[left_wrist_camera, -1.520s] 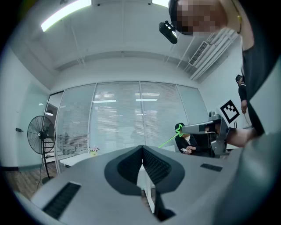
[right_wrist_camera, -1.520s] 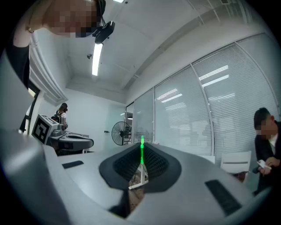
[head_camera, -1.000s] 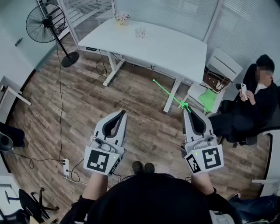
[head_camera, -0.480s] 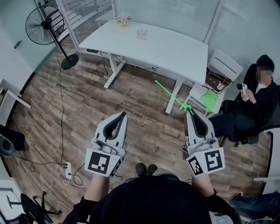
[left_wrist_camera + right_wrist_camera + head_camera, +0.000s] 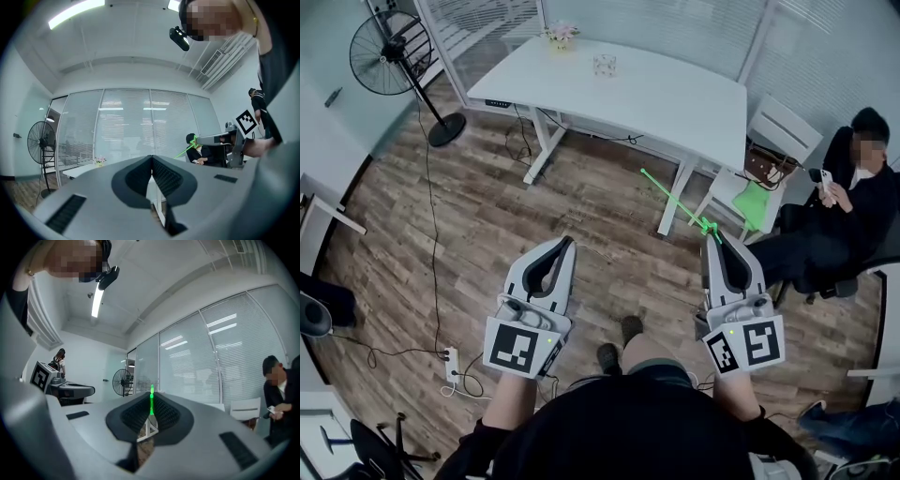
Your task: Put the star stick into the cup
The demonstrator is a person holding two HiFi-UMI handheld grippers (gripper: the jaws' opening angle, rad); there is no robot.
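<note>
Change: over the last second my head view has crept toward the white table (image 5: 684, 108). One shoe (image 5: 631, 328) is now stepped out ahead, and both grippers sit as they did.
Meaning: I read this as the walk-up. The stick is secured, but nothing can go in until I am at the table.
Right gripper (image 5: 710, 240): jaws almost together, pinching the star stick (image 5: 675, 202) at its star end. The thin green shaft pokes forward and left toward the table.
Left gripper (image 5: 565, 242): jaws closed on each other, nothing between them.
Cup (image 5: 603, 66): clear glass, upright on the far part of the table, well apart from the stick's tip.
Surface: white desk, mostly bare, with a small pot of flowers (image 5: 560, 36) near the far edge beside the cup.
Room: wood plank floor (image 5: 487, 216), standing fan (image 5: 389, 56) at left, trailing cable and power strip (image 5: 452, 361), and blinds behind glass. At right, a white chair (image 5: 773, 141) and a seated person (image 5: 853, 211) with a phone.
</note>
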